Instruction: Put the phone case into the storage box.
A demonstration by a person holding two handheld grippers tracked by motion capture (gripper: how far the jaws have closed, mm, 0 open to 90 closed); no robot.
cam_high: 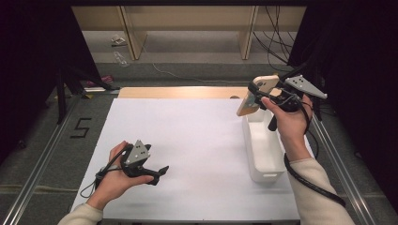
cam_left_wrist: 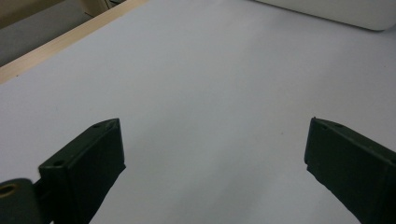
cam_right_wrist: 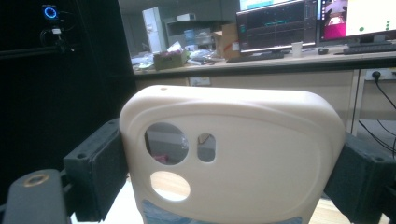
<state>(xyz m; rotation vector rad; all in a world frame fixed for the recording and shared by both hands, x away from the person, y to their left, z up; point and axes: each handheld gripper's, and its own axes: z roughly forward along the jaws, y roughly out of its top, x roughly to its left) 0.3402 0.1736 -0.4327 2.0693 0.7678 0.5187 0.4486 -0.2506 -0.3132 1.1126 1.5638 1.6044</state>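
Bench [cam_high: 187,140] centre wide open, nothing between left hand-held gripper [cam_high: 157,174] and white bin [cam_high: 263,150]. Bin stands along right edge, blocking low passes there. Phone case [cam_high: 256,96] hangs above bin's far end.

You face a wooden shelf unit [cam_high: 187,28] beyond the table [cam_high: 187,140]. Black curtains [cam_high: 28,70] flank it; grey floor [cam_high: 197,47] lies beneath.

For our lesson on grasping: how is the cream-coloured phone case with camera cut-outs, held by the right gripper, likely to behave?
The cream phone case probably is light, being a thin shell. Its smooth matte surface may slip, though the right gripper clamps both edges. Likely slightly flexible around the cut-outs.
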